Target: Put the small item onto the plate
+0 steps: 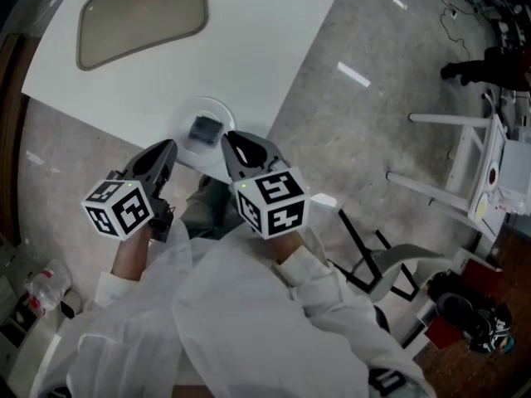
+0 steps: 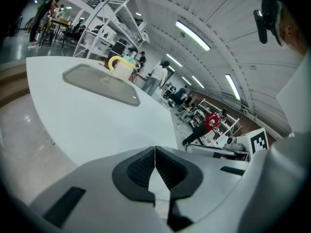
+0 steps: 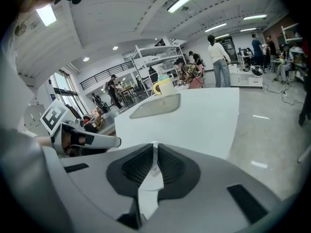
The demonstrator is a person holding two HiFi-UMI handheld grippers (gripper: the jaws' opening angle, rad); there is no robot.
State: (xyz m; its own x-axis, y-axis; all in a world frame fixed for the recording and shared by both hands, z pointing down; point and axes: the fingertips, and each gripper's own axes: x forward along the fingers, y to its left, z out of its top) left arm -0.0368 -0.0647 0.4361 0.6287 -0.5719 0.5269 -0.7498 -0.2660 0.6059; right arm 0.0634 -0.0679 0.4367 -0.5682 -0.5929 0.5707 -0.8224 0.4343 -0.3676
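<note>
Item 1: left claw [image 1: 168,148], grey plastic with black ribbed pads, carried on a white-sleeved arm. Its jaws are closed pad to pad and nothing is between them, as the left gripper view [image 2: 155,152] shows. Its black-and-white marker cube [image 1: 119,208] faces up in the head view. Item 2: right claw [image 1: 229,142], same make. Its jaws are drawn together and empty in the right gripper view [image 3: 155,148], and its marker cube [image 1: 272,199] is at the wrist end. Item 3: small dark grey blocky item [image 1: 203,128], lying about the middle of the round white plate [image 1: 218,106], untouched by either claw. Item 4: the plate, which sits at the near corner of the white square-topped desk [image 1: 249,48]. The two claw tips point at it from the near side, the left one just beside its left edge and the right one at its right near rim. Item 5: oval grey-beige shallow tray [image 1: 141,15], at the far side of the desk, well apart from the plate; it also shows ahead of each claw [image 2: 102,84] [image 3: 155,106]. Item 6: grey polished floor [image 1: 365,139] around the desk. Item 7: white tubular frame [image 1: 452,160], standing on the floor to the right, well apart from the desk.
</note>
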